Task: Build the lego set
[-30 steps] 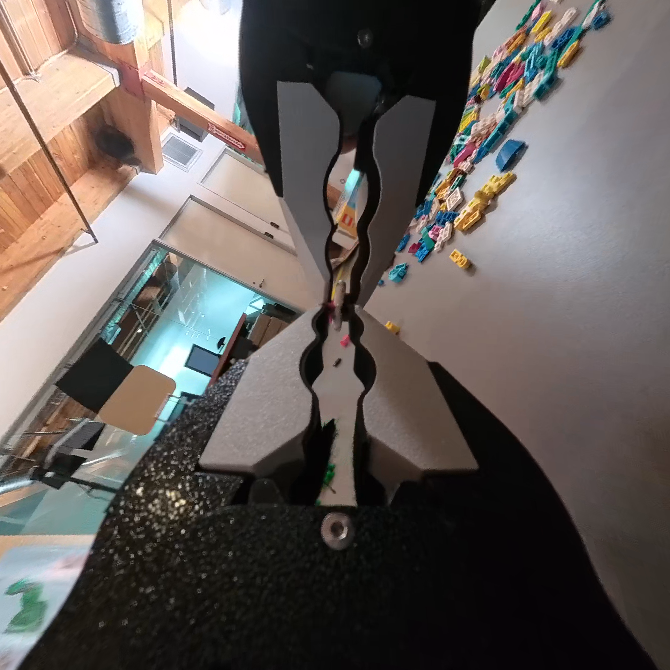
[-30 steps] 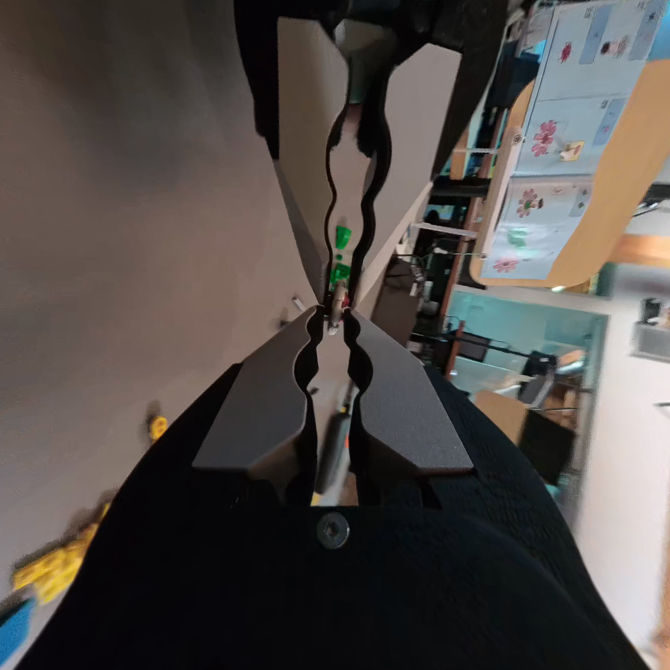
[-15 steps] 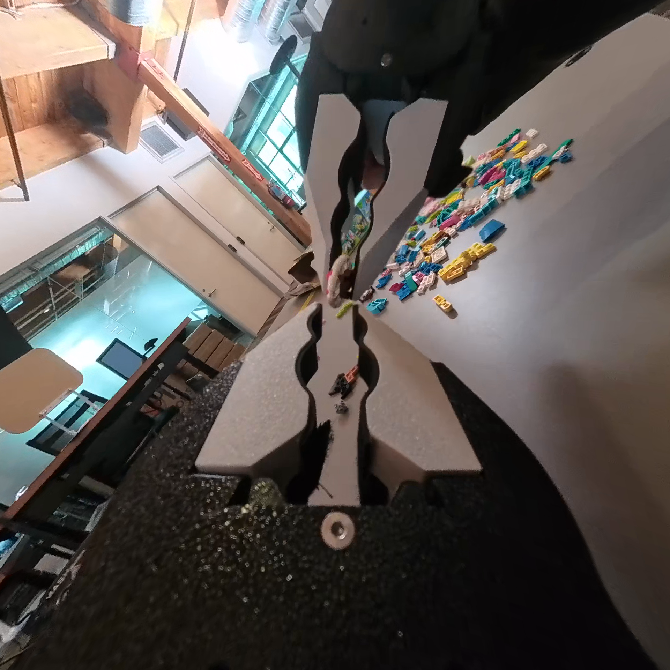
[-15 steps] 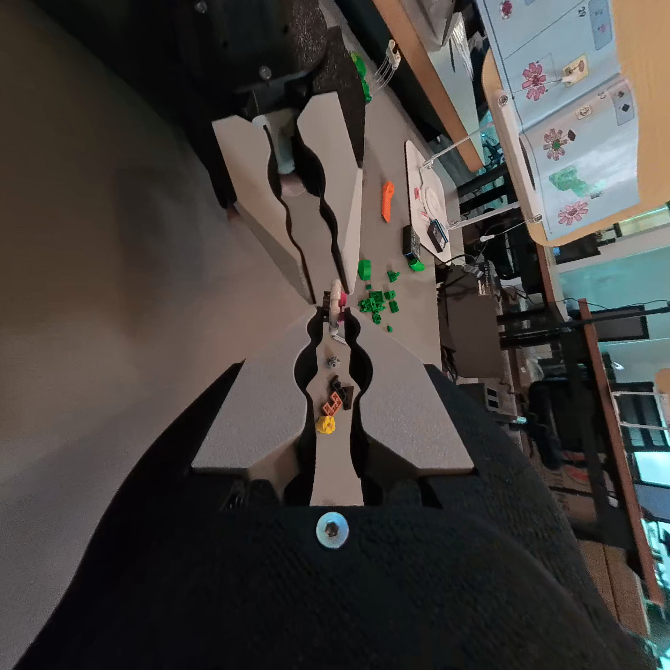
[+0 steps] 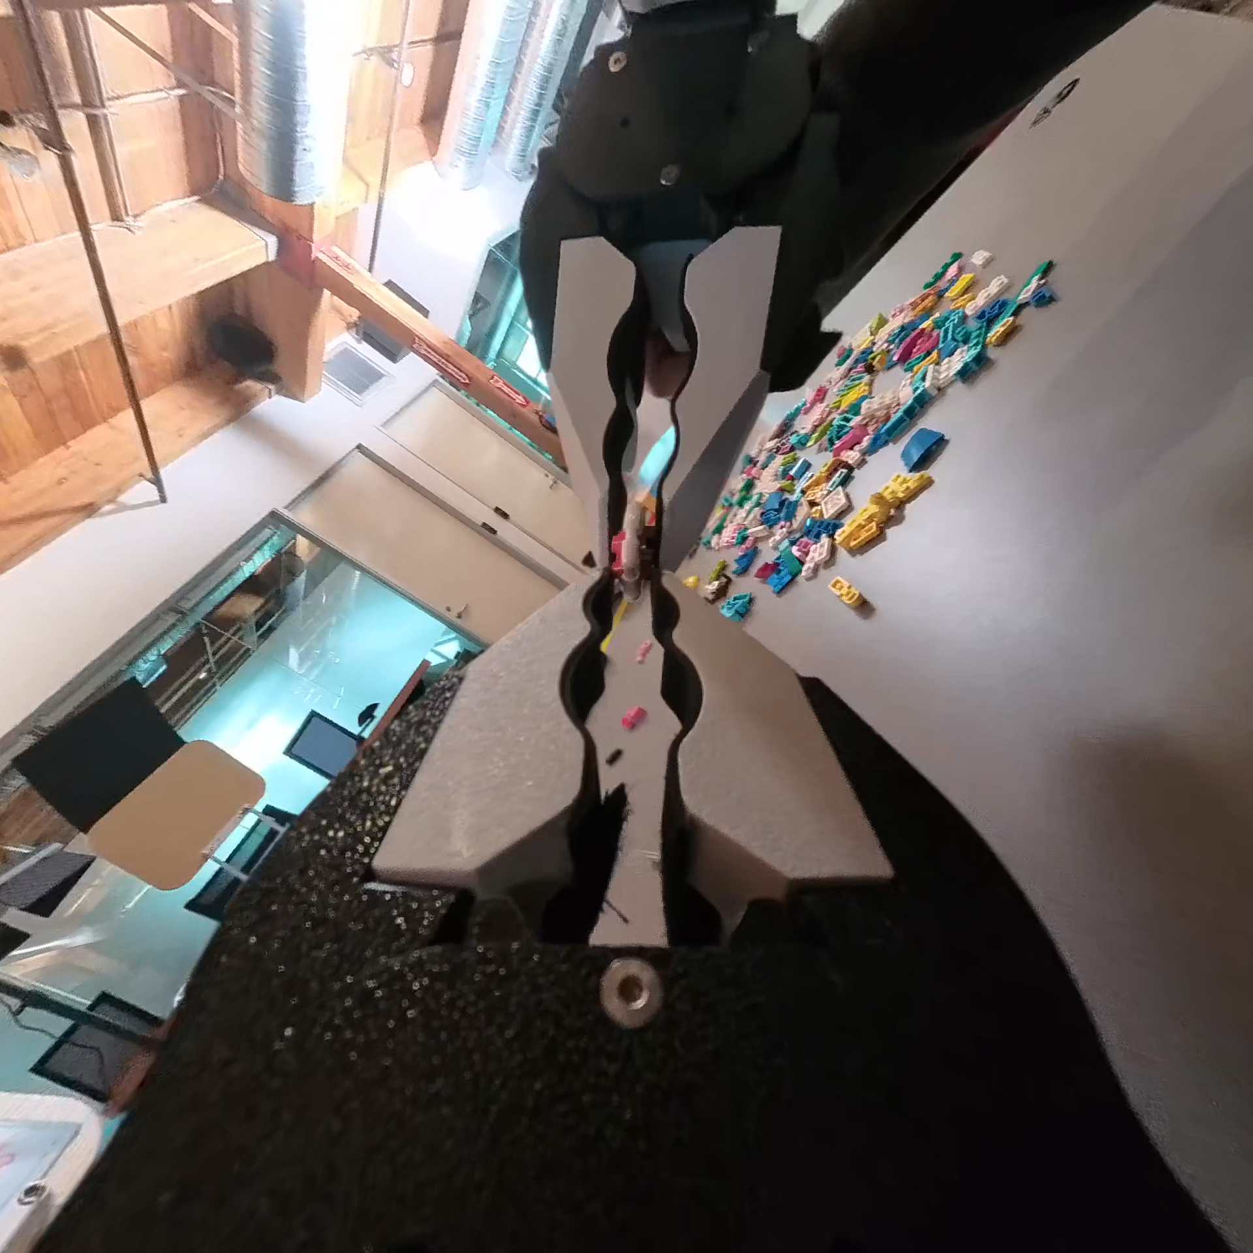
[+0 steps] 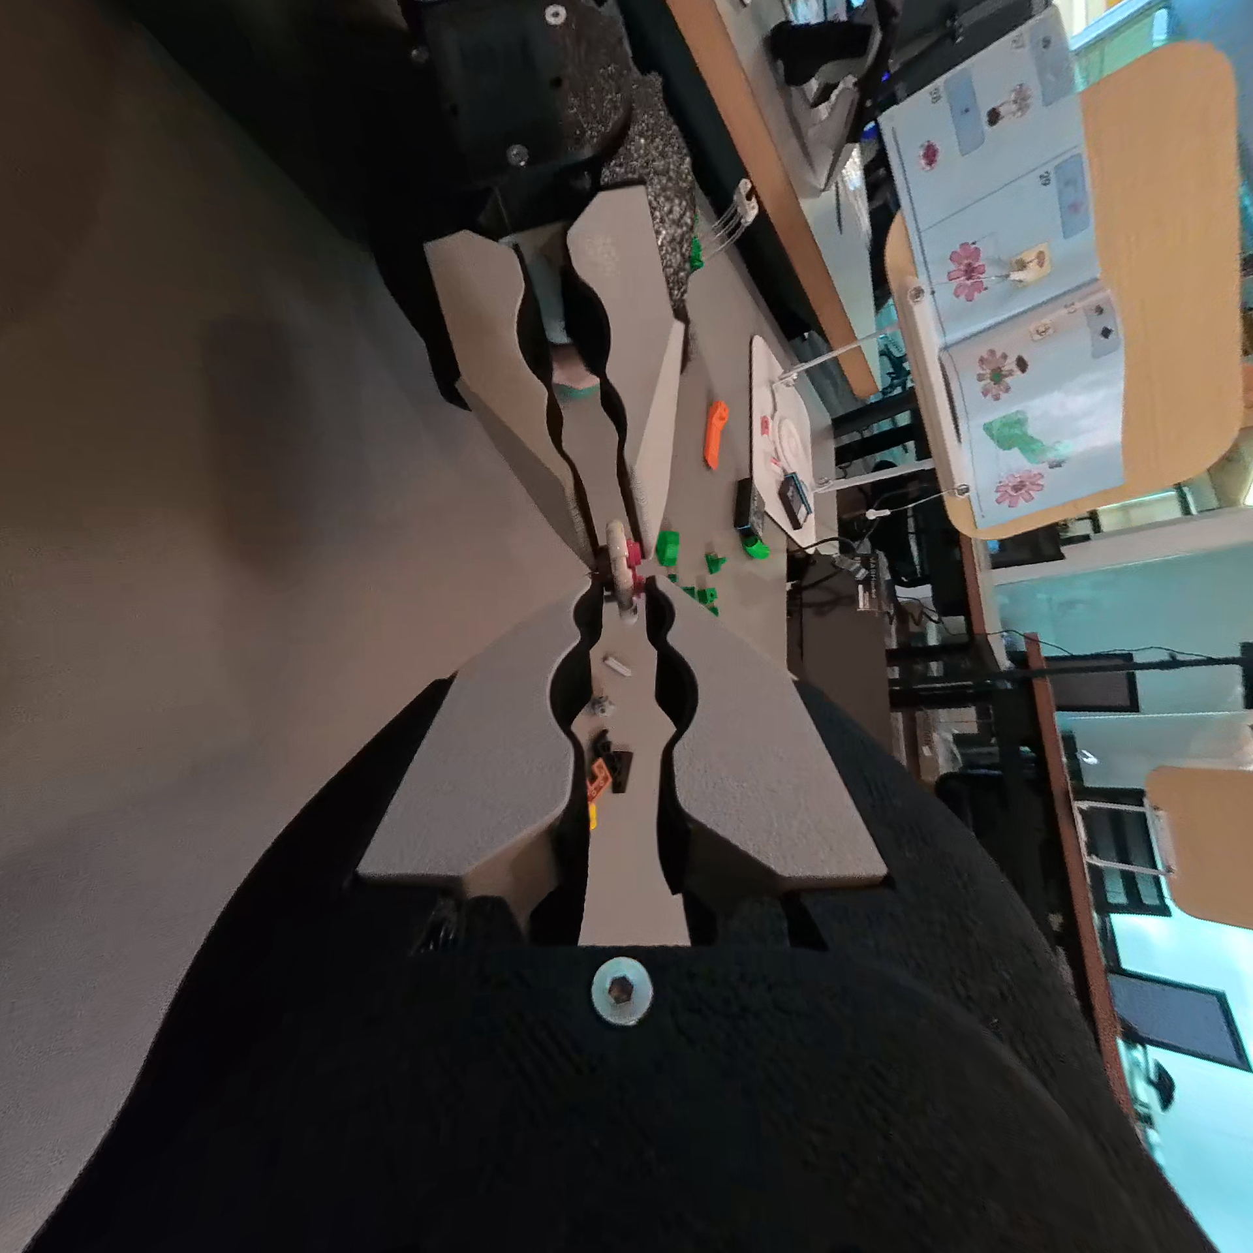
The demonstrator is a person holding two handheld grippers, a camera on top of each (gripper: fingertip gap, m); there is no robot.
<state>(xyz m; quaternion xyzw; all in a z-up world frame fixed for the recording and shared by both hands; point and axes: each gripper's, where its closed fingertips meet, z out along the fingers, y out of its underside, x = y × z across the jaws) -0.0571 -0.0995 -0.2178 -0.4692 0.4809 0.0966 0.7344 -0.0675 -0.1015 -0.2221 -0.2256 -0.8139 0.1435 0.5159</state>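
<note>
A small lego assembly, a pale ring-shaped part with a magenta part on it, is held above the grey table. My left gripper grips it from below in the left wrist view. My right gripper comes in from the top and meets the left one tip to tip. In the right wrist view the assembly sits between my right gripper and the left gripper opposite. Both grippers are shut on it.
A spread of several coloured bricks lies on the table, with a blue curved piece and yellow pieces. Green pieces, an orange piece, black pieces, a white tray and an open instruction booklet are there too. My left and right fingertips are right by each other.
Both grippers have swung and tilted together, staying tip to tip on the small assembly. More of the table and its loose pieces has come into both views.
</note>
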